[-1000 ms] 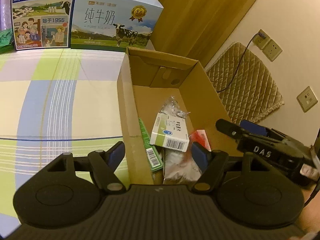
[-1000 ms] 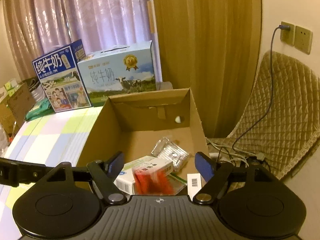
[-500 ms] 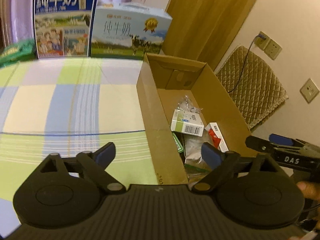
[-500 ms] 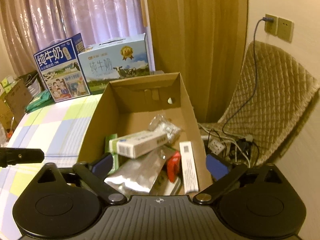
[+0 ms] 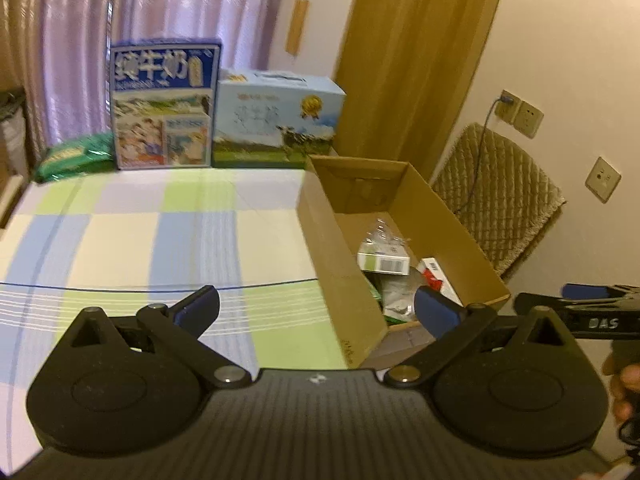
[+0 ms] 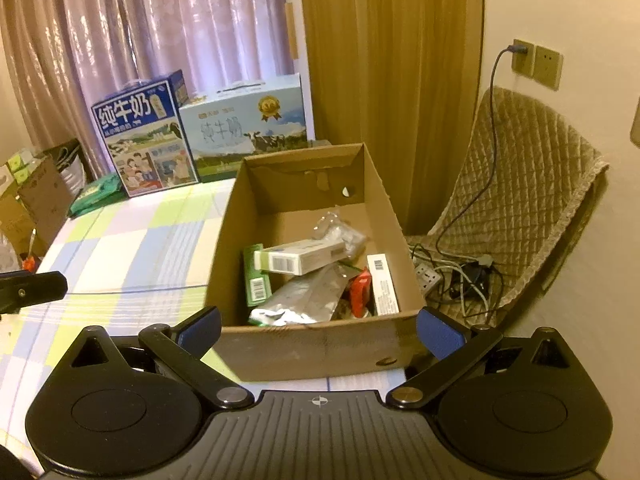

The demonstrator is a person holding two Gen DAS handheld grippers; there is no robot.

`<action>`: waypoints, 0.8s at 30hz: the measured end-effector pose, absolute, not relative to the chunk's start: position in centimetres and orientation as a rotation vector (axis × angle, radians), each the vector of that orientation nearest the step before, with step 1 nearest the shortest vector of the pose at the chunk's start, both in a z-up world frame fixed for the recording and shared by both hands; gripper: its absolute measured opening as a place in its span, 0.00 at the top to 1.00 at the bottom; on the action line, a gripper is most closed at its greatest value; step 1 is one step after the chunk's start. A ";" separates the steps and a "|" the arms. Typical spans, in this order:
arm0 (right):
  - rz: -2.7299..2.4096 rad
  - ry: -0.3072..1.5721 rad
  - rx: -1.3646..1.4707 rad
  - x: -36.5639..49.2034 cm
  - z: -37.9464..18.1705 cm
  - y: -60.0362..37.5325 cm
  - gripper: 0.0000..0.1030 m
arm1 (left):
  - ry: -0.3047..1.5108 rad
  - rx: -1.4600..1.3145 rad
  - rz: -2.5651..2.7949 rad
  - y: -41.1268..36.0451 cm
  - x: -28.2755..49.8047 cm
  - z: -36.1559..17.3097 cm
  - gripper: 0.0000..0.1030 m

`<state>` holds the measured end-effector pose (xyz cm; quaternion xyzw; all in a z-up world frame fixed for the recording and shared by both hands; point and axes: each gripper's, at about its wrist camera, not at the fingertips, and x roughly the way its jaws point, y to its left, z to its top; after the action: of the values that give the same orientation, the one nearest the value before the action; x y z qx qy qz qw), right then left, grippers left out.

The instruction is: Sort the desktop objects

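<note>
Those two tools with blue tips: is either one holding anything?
No. The left tool and right tool are both open and empty.

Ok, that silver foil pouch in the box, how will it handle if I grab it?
The silver foil pouch looks creased and flat, so it will probably flop and crinkle. Its glossy skin may slip. It lies partly under the white carton, which may shift.

The checked tablecloth (image 5: 132, 248) lies bare from its near edge back to two milk cartons (image 5: 164, 108) along the far side. The cardboard box (image 6: 228, 264) walls off the right end; its open top gives access to the packets inside.
</note>
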<state>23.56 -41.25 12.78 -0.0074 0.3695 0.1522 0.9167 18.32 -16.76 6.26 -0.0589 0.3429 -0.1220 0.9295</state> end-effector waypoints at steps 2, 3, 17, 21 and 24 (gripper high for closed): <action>0.316 0.761 -0.021 22.6 13.3 -40.9 0.02 | 0.684 -0.126 -0.231 -16.3 17.2 6.8 0.01; 0.317 0.758 -0.027 22.0 13.6 -40.8 0.02 | 0.674 -0.133 -0.235 -16.1 16.7 7.0 0.01; 0.316 0.700 -0.041 15.4 17.2 -39.7 0.02 | 0.616 -0.048 -0.246 -16.4 10.3 10.1 0.01; 0.305 0.681 -0.066 13.5 17.9 -39.2 0.02 | 0.607 -0.054 -0.250 -16.4 8.8 10.4 0.01; 0.305 0.677 -0.065 12.0 18.2 -38.6 0.02 | 0.609 -0.065 -0.251 -16.1 7.7 10.4 0.01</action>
<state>12.00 -38.62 18.23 -0.0316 0.3305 0.1489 0.9314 7.68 -16.10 10.43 -0.0317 0.2988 -0.1234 0.9458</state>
